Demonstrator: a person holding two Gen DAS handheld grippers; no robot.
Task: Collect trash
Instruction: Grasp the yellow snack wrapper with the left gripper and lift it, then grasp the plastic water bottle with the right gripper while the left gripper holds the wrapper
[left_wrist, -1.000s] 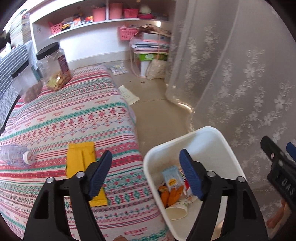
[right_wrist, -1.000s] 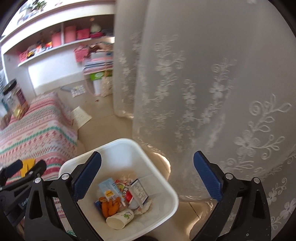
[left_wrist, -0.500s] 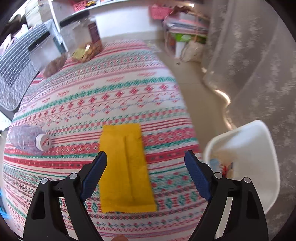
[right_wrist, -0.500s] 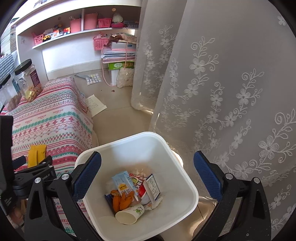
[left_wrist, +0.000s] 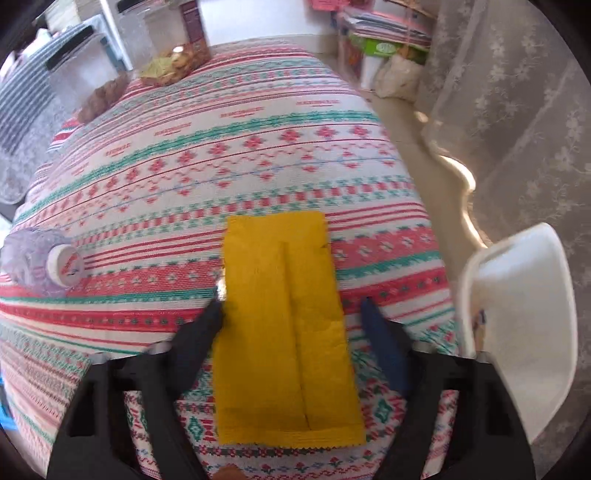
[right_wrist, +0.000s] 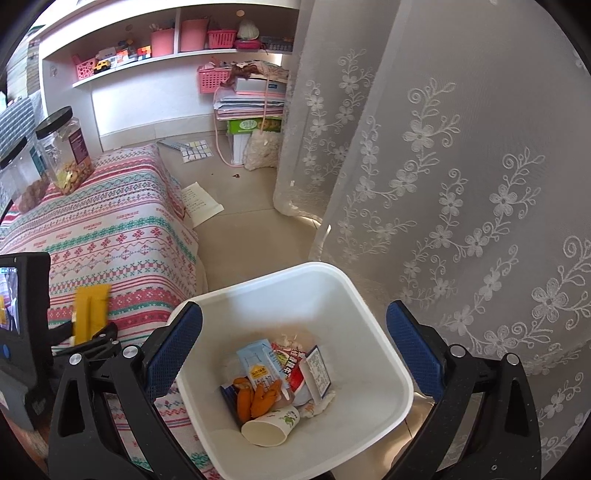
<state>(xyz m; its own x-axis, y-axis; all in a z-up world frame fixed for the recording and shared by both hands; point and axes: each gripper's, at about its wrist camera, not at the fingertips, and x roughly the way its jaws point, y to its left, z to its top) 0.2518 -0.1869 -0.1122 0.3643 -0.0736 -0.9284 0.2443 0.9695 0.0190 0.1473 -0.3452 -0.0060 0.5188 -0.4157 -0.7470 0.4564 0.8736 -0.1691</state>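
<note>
Left hand-held gripper (left_wrist: 291, 306) dropped over yellow wrapper (left_wrist: 284, 325), closing, not pinching; right (right_wrist: 293, 332) spread.

Bright daylight through curtain (right_wrist: 461, 184); left view motion-blurred, right view sharp; fisheye-bent, dark corners.

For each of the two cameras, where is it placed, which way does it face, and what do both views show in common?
Left wrist: on the left gripper, facing steeply down at a yellow packet lying on the patterned cloth; its jaws are closing, the packet between them, pads not yet pressing.
Right wrist: on the right gripper, tilted down into the white bin holding a paper cup and wrappers; its jaws stand wide open.
Shared: packet, cloth, bin, snack jars, lace curtain; the right view also shows the left gripper.
</note>
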